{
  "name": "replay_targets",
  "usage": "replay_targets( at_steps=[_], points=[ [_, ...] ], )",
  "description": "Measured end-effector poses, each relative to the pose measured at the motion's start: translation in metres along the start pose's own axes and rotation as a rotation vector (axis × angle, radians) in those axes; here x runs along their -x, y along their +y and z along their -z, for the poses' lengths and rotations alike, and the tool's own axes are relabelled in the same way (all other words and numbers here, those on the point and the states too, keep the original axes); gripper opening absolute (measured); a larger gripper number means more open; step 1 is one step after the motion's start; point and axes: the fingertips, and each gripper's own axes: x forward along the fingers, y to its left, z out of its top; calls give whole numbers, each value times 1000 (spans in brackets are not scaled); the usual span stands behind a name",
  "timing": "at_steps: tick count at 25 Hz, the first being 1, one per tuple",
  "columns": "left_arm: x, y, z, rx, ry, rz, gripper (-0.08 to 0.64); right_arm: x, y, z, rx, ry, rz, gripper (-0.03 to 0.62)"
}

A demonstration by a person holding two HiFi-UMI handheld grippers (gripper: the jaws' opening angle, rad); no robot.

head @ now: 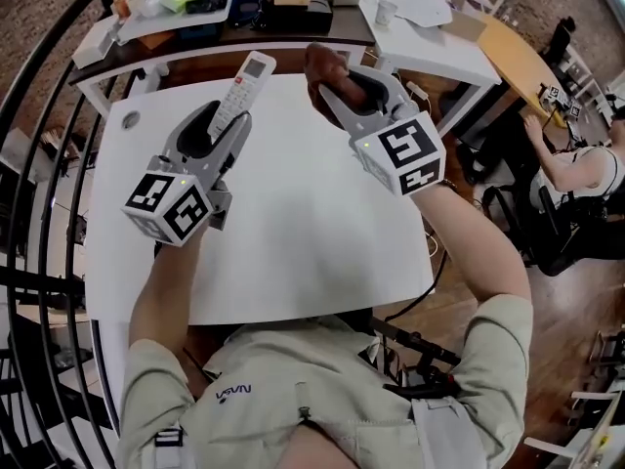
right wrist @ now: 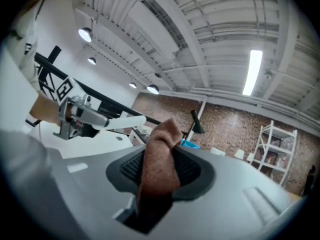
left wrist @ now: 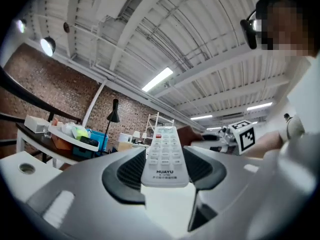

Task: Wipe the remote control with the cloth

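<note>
My left gripper (head: pixel 230 125) pinches the remote (head: pixel 250 74) by its bottom end; my right gripper (head: pixel 344 88) clamps the cloth (head: pixel 325 64). Both are off the surface (head: pixel 293 233), so hard wiping could lever the remote loose.

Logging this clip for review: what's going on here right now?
A person holds a gripper in each hand over a white table. The left gripper is clamped on a white remote control. The right gripper is clamped on a brown cloth. Both things are lifted, and the cloth is near the remote control but not touching it.
</note>
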Motion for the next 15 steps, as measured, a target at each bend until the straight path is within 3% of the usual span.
replay_targets(
  at_steps=[3,7,15],
  points=[
    [-14,20,15,-54,59,-60,243,-15,-29,13,-50,14,96,127],
    [-31,46,33,-104,122,-136,242,-35,-46,45,-96,64,158,127],
    [-57,86,84,-160,293,-227,242,-68,-38,117,-161,216,146,127]
  ],
)
